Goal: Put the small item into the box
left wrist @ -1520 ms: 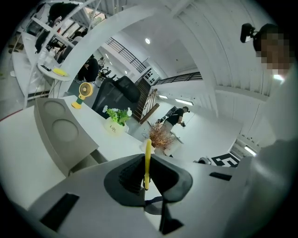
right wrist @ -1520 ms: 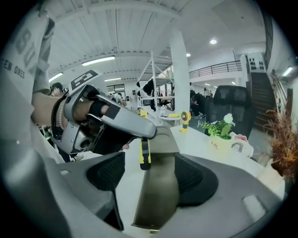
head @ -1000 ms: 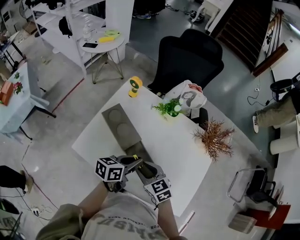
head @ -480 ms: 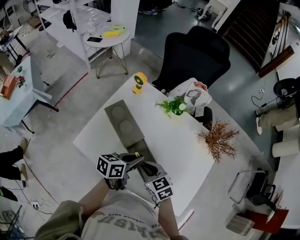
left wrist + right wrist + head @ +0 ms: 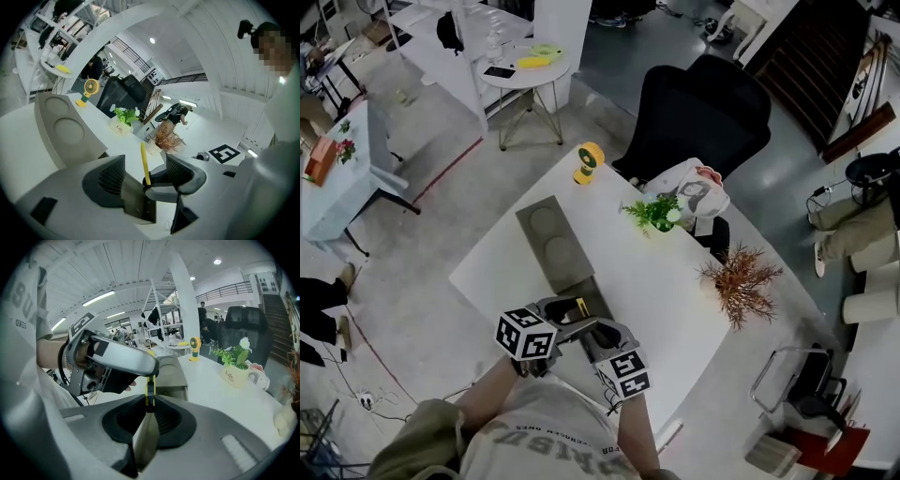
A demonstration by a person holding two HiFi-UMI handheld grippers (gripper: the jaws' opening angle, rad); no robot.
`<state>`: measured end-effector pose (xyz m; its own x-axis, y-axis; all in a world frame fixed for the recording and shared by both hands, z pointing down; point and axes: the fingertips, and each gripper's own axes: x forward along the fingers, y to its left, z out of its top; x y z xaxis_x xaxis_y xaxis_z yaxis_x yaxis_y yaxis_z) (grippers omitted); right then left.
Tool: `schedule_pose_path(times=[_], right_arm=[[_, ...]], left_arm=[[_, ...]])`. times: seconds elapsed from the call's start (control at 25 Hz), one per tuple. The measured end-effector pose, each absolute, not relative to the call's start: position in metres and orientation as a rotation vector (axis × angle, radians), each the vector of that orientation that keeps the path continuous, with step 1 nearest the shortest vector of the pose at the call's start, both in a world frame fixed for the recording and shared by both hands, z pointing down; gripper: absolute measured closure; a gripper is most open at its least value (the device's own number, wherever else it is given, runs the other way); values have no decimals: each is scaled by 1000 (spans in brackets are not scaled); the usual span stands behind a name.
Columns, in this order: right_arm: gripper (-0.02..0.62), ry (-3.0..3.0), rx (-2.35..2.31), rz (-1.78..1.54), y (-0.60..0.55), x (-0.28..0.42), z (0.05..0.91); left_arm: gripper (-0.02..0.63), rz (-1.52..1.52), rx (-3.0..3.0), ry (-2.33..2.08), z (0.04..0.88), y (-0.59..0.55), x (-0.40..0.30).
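A thin yellow-and-black small item point(image 5: 150, 390) stands upright in my right gripper point(image 5: 150, 411), which is shut on its lower end. My left gripper point(image 5: 143, 172) straddles the same item point(image 5: 144, 163); its jaws are opening and the pads stand clear of it. In the head view both grippers meet at the near table edge, left gripper point(image 5: 565, 313) and right gripper point(image 5: 592, 332), with the item point(image 5: 579, 305) between them. The grey box point(image 5: 592, 298) lies just beyond, its lid point(image 5: 551, 244) with two round recesses laid flat behind it.
On the white table point(image 5: 628, 281) stand a yellow fan point(image 5: 588, 161), a small potted plant point(image 5: 654, 213) and a dried brown plant point(image 5: 741, 281). A black office chair point(image 5: 703, 112) with a printed bag point(image 5: 694, 192) sits at the far side.
The left gripper's jaws have spread apart from the yellow item, and the right gripper now holds it. Both grippers stay over the near end of the box.
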<state>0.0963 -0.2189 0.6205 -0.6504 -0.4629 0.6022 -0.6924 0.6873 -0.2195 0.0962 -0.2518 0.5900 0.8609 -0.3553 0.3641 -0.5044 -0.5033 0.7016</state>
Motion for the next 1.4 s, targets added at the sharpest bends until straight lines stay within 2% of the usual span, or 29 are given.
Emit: schedule_pose_path(times=[0.12, 0.4, 1.4], right_arm=[[537, -2357, 904, 621, -222, 101, 626], [537, -2229, 923, 668, -228, 111, 648], [537, -1794, 749, 743, -218, 126, 730]], left_arm=[[302, 304, 2212, -661, 595, -252, 89], [259, 469, 2279, -720, 603, -248, 66], [250, 694, 2240, -811, 638, -226, 37]])
